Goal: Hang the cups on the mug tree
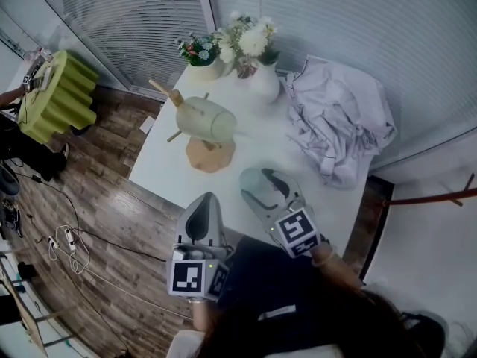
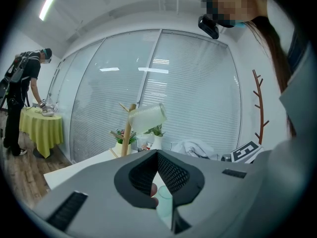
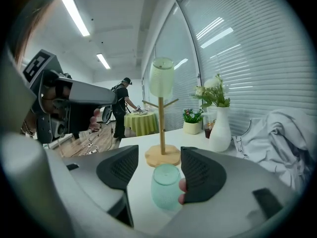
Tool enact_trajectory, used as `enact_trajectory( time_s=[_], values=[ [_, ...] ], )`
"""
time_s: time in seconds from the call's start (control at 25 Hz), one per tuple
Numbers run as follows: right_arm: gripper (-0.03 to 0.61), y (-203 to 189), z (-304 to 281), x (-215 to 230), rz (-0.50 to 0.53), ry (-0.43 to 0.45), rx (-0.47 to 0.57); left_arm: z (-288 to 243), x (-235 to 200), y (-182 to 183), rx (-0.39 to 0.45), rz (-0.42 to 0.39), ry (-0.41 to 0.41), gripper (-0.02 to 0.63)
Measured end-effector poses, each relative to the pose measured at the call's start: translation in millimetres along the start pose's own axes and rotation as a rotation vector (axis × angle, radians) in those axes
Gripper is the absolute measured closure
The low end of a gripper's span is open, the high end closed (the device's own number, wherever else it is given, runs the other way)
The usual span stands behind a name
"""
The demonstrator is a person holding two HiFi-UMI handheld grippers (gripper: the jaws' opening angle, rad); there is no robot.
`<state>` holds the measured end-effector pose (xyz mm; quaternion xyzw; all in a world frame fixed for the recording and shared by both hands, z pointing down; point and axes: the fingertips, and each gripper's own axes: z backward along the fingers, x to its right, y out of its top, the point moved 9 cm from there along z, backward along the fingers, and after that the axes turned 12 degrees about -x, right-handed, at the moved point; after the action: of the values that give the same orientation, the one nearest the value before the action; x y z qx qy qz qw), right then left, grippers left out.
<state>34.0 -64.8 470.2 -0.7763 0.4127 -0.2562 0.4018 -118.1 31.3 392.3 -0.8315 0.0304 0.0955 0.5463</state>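
The right fingers stand wide apart with an empty teal cup upright between them, mouth up, close against one finger and clear of the other. The left fingers meet at the tips around a second cup, gripped upright in the hollow behind them. Both cups' bases are cut off by the gripper bodies, and a pinkish bit at each cup's side is hard to make out. Beyond, on the tabletop, a pale cup hangs high on the mug tree. A vase and a planter hold flowers, beside a crumpled cloth.
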Motion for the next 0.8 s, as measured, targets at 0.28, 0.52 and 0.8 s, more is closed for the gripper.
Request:
enact_trajectory(
  time_s=[0.28,0.52,0.8],
  values=[
    [0.296,-6.0,-13.7,1.0,-0.011,-0.001,-0.037,-0.7,-5.5,-5.1,-0.035,-0.008,-0.002,0.612],
    [0.279,-14.4,-24.0,3.0,-0.018,0.001,-0.071,-5.0,-8.9,-8.9,-0.048,-0.004,0.0,0.612],
    [0.268,-22.9,-34.6,6.8,-0.027,0.004,-0.105,-12.1,-7.8,-11.8,-0.076,0.001,-0.01,0.612]
  ],
)
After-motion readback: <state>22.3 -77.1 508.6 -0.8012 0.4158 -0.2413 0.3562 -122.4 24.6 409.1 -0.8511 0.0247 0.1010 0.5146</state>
